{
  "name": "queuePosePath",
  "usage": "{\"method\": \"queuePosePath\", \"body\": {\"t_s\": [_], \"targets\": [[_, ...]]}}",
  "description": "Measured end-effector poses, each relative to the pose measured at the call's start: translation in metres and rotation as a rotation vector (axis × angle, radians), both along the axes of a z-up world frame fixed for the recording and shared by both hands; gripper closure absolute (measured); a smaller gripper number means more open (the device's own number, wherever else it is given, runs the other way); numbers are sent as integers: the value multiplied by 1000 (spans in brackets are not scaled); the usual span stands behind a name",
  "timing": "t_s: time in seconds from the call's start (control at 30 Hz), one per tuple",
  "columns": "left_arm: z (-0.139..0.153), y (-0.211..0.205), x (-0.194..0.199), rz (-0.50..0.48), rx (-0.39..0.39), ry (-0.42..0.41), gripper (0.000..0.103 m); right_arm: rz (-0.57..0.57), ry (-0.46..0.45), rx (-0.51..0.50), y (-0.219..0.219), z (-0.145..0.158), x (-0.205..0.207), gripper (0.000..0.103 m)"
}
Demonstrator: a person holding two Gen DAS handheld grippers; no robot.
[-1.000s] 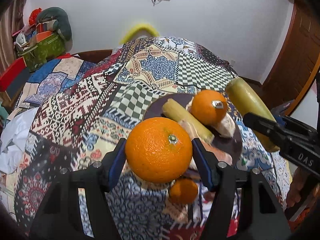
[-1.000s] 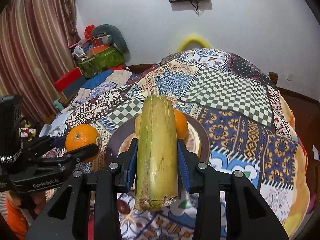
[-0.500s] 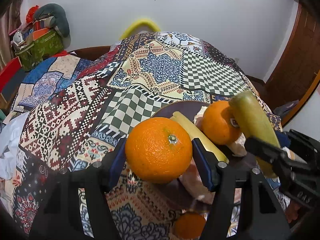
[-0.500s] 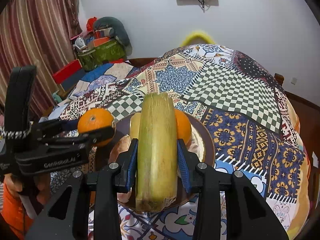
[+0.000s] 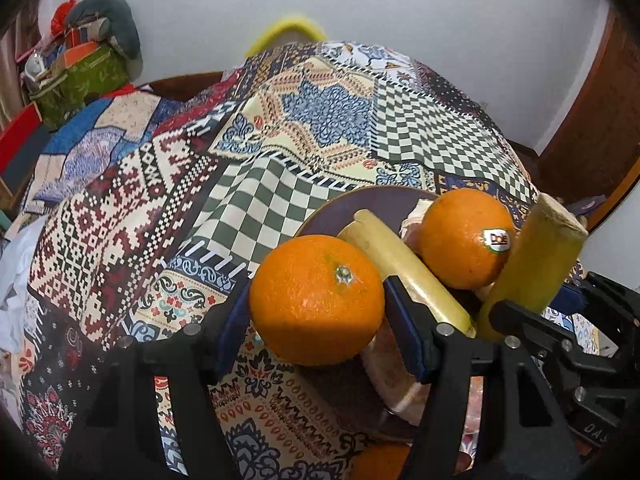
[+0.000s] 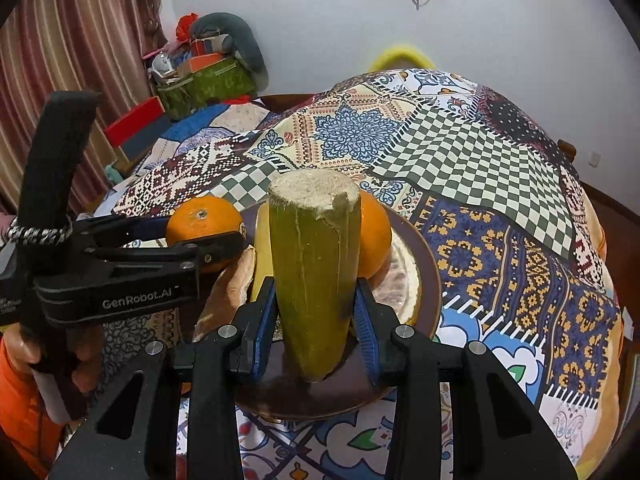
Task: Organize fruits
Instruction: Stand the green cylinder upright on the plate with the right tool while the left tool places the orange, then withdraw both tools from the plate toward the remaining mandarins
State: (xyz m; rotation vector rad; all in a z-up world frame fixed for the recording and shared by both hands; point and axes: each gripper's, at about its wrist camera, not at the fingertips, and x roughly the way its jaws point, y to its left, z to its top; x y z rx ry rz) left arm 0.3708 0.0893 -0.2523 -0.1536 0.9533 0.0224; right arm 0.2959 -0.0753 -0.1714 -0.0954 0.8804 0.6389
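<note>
My left gripper is shut on a large orange and holds it over the near left edge of a dark brown plate. On the plate lie a second orange with a sticker, a pale yellow cane piece and pinkish peel pieces. My right gripper is shut on a green sugarcane piece, tilted up over the plate. In the right wrist view the left gripper with its orange is at the left of the plate.
The plate sits on a bed with a patchwork quilt. Another small orange lies on the quilt below the plate. A green box with clutter and a curtain are at the far left. A white wall stands behind.
Both grippers moved forward and down toward the plate. The green cane tipped up, its cut end now facing the right camera. The left gripper's orange came in beside the plate's edge.
</note>
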Motion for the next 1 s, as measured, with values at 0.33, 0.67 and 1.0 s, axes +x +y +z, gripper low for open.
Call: {"method": "queuePosePath", "body": {"t_s": [0.33,0.67,1.0], "targets": [[23,-1,-19,-13,2,-45,38,-32,-6,4,-11,7,-4,53],[62,-10,-64,-28,19,-108,37,-57,-53,20,-27,37,-31,53],[109,-23,-120,-42,43,-197,34,-78,-111,49,-44,68,-70,51]]}}
